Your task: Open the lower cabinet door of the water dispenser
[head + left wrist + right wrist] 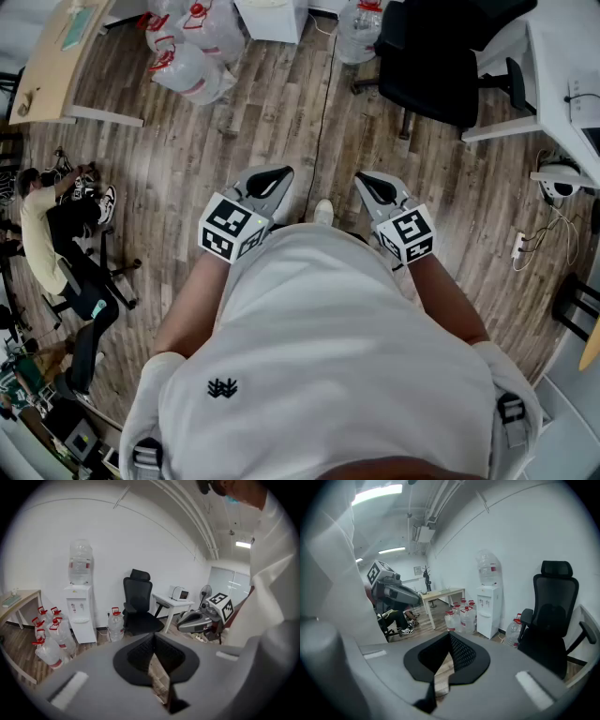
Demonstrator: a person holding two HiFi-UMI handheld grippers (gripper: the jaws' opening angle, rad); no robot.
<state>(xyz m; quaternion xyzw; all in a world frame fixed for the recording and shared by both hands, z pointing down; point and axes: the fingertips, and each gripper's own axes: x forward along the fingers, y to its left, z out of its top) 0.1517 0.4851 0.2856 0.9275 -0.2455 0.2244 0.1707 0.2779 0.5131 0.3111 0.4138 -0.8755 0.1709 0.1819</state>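
Observation:
The white water dispenser point(79, 609) stands against the far wall with a large bottle on top; its lower cabinet door point(84, 631) looks closed. In the right gripper view the dispenser point(489, 606) shows past several bottles. Both grippers are far from it, held close in front of my body over the wooden floor. My left gripper point(268, 179) has its jaws together with nothing between them, as the left gripper point(153, 639) shows in its own view. My right gripper point(379, 187) is likewise shut and empty, its tips meeting in the right gripper view point(450, 637).
Several full water bottles point(192, 52) with red caps lie left of the dispenser, one more bottle point(357, 30) to its right. A black office chair point(433, 58) and a white desk point(562, 56) are at the right. A wooden table point(56, 56) and a seated person point(42, 230) are at the left. A cable point(322, 103) runs across the floor.

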